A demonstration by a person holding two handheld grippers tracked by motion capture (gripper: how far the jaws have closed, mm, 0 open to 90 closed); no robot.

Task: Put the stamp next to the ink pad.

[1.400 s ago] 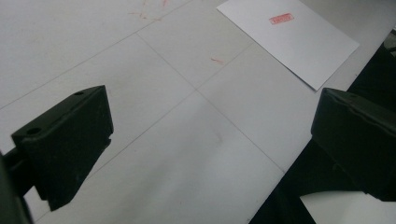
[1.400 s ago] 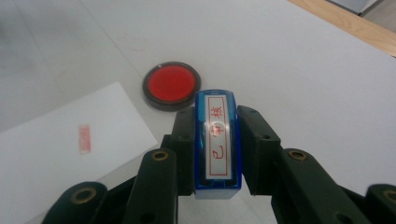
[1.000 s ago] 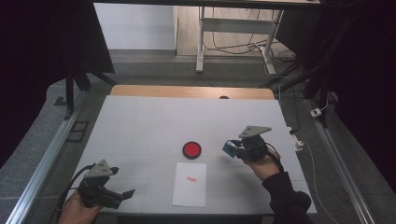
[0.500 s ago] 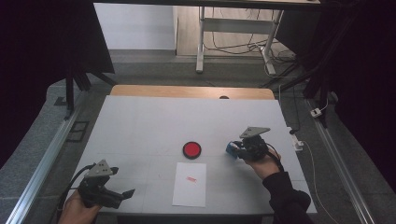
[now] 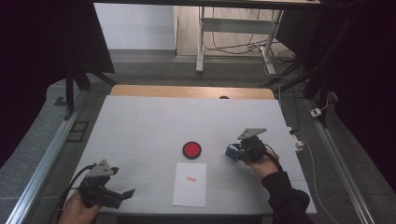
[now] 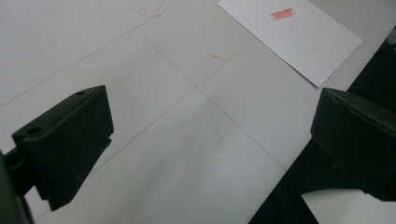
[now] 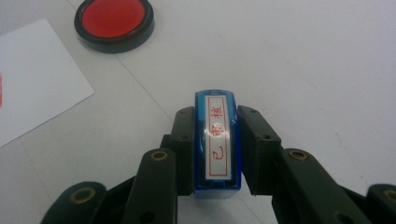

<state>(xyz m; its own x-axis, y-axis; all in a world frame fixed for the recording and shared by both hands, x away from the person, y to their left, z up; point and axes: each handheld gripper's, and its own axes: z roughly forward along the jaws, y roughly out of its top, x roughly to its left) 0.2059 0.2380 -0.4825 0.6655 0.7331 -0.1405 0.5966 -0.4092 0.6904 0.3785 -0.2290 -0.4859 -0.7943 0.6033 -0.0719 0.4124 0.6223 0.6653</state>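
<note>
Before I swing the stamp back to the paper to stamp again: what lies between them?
Bare table in the high view; the ink pad sits just beyond the line from stamp to paper.

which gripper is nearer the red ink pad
Right. The right gripper, shut on the blue stamp, sits just right of the red ink pad; the left gripper is at the near-left table corner.

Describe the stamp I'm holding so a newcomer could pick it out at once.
On the grey table, look right of the round red ink pad. There the right gripper clamps a stamp. It is the one blue, narrow block, with a white label bearing red characters.
</note>
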